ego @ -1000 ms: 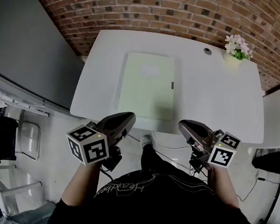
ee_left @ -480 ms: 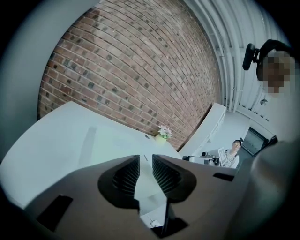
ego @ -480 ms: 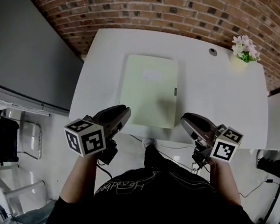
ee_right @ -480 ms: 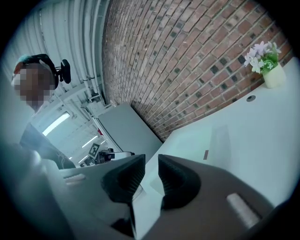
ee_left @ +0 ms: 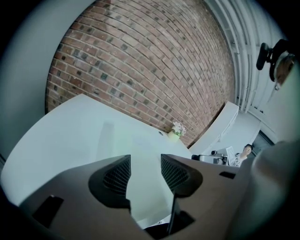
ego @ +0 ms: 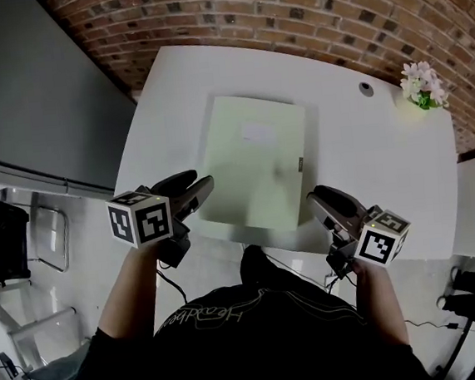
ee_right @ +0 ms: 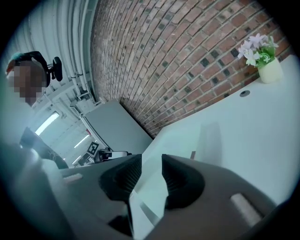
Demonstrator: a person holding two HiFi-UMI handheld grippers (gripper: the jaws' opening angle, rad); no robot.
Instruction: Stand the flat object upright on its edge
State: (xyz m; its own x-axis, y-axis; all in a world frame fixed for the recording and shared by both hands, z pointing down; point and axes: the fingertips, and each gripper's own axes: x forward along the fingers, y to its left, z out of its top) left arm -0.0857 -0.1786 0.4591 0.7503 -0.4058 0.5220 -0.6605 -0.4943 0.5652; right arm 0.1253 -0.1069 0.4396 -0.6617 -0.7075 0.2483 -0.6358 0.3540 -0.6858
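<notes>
Fingers [ee_left: 118, 176] on both grippers have just been opening: apart, nothing between them. Your left gripper [ego: 195, 183] sits beside near-left corner of flat object [ego: 256, 162], right gripper [ego: 318, 198] just short of near-right corner. Flat object lies flat mid-desk [ego: 376, 155]. Step: approach. Next, probably: get fingers onto near edge, clamp, tip it up.

Two grippers: the left gripper [ego: 193, 182] and the right gripper [ego: 320, 198]. Both pairs of jaws have just been opening, with nothing between them. Two cubes: the left marker cube [ego: 140, 222] and the right marker cube [ego: 382, 238]. One white table [ego: 369, 164] ahead of both grippers. On it are one pale green flat folder [ego: 251, 158], ahead and between the grippers, and one pot of flowers [ego: 423, 92], far ahead and right of the right gripper. One round grommet [ego: 366, 88] is set in the table near the pot.
</notes>
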